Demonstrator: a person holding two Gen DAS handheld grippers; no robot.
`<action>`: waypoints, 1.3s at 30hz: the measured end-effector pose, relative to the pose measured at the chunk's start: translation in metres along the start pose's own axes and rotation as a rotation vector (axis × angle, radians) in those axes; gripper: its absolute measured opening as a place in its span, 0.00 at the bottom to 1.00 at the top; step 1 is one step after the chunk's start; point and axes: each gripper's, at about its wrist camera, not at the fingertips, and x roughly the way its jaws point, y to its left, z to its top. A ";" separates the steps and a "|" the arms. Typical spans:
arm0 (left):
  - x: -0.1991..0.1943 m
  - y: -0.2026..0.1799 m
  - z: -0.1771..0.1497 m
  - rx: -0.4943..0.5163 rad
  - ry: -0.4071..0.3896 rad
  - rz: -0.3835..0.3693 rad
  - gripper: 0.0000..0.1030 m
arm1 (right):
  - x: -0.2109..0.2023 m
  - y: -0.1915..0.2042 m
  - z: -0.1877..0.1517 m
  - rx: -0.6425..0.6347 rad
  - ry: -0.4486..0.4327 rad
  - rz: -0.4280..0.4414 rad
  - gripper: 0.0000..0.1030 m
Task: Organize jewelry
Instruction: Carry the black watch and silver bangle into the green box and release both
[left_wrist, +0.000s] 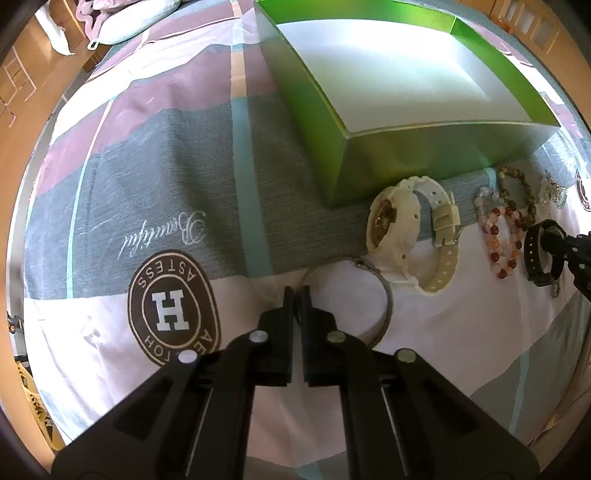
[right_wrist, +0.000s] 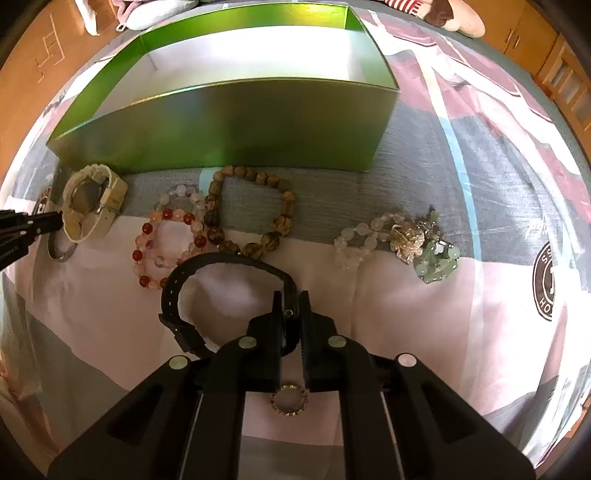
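Jewelry lies on a patterned bedsheet in front of an open green box (left_wrist: 417, 166) (right_wrist: 236, 122). My left gripper (left_wrist: 296, 295) is shut on a thin silver bangle (left_wrist: 386, 299), which also shows in the right wrist view (right_wrist: 59, 254). A cream watch (left_wrist: 402, 236) (right_wrist: 90, 206) lies beside it. My right gripper (right_wrist: 290, 299) is shut on the black watch (right_wrist: 207, 295) (left_wrist: 541, 254). A red-and-pink bead bracelet (right_wrist: 166, 243) (left_wrist: 500, 236), a brown bead bracelet (right_wrist: 251, 210) (left_wrist: 517, 184), a clear bead bracelet (right_wrist: 360, 236) and a green charm piece (right_wrist: 436, 262) lie in a row.
A small gold ring (right_wrist: 289, 400) lies under my right gripper. The box has a white inside (left_wrist: 388, 70). Pillows (left_wrist: 136, 18) lie at the far end of the bed. Wooden cabinets (right_wrist: 561, 77) stand beyond the bed.
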 end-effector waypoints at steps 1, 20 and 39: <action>-0.001 0.001 -0.001 0.001 -0.003 0.000 0.03 | -0.001 0.000 0.000 0.005 0.000 0.006 0.08; -0.109 -0.010 -0.028 -0.017 -0.243 0.039 0.03 | -0.053 -0.001 -0.030 -0.046 -0.063 0.026 0.08; -0.184 -0.046 0.015 0.030 -0.422 -0.003 0.03 | -0.130 0.008 0.000 -0.066 -0.229 0.004 0.08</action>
